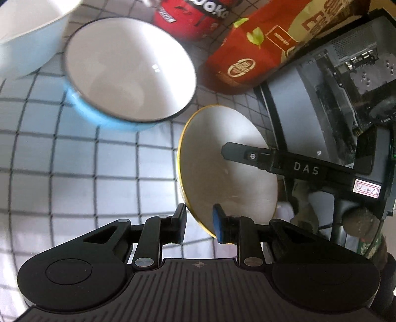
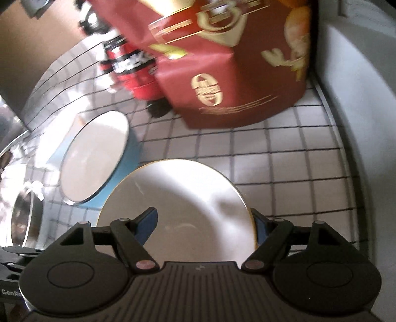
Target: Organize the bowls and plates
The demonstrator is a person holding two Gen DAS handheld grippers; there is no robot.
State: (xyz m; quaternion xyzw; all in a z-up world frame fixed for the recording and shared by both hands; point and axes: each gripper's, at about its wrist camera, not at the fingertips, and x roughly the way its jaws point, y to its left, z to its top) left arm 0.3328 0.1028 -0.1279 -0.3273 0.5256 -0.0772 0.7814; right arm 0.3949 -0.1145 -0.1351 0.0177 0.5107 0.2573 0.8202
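A white gold-rimmed plate point(image 1: 222, 163) is held tilted above the checked cloth. My left gripper point(image 1: 199, 226) is shut on its near rim, one pad on each face. My right gripper point(image 2: 205, 228) straddles the same plate point(image 2: 178, 198) with its fingers wide apart; the right finger point(image 2: 261, 229) sits at the rim, and the left finger point(image 2: 146, 220) is over the plate's face. The right gripper's finger point(image 1: 247, 156) also shows in the left wrist view, over the plate. A blue bowl with a white inside point(image 1: 128, 71) stands behind; it also shows in the right wrist view point(image 2: 94, 158).
A second pale blue bowl point(image 1: 27, 42) is at the far left. A red can point(image 1: 190, 17) and a red snack bag point(image 1: 259, 49) stand behind the bowls. A metal pot point(image 2: 22, 218) sits at the left. A grey wall point(image 2: 366, 123) borders the table on the right.
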